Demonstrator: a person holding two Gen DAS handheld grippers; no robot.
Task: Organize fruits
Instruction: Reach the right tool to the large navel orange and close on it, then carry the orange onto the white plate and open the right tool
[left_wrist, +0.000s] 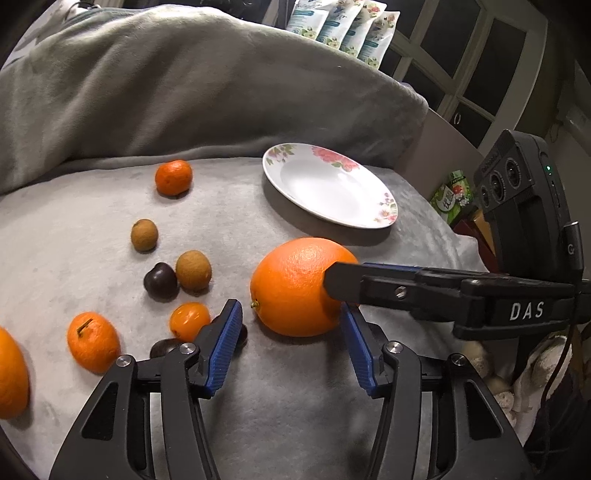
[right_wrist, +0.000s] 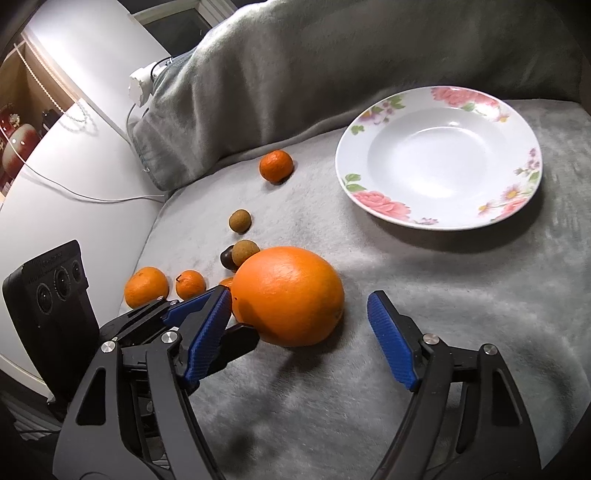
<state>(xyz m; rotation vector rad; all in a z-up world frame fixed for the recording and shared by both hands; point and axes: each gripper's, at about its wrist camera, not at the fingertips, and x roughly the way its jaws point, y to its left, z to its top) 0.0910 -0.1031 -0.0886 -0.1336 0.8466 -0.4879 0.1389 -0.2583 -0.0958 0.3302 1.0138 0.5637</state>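
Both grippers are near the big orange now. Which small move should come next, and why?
Probably the right gripper should finish closing on the big orange. The orange lies between its open fingers, and the right pad stands clear of the peel. The left gripper sits in front of the orange, not around it. The floral plate, behind it, holds nothing yet.

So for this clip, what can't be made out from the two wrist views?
- Dark fruit, left wrist view: mostly behind the left gripper's finger.
- Small orange fruit, right wrist view: nearly all hidden by the large orange.
- Orange at the left edge, left wrist view: cut off by the frame.
- Whether the right gripper touches the large orange: unclear.
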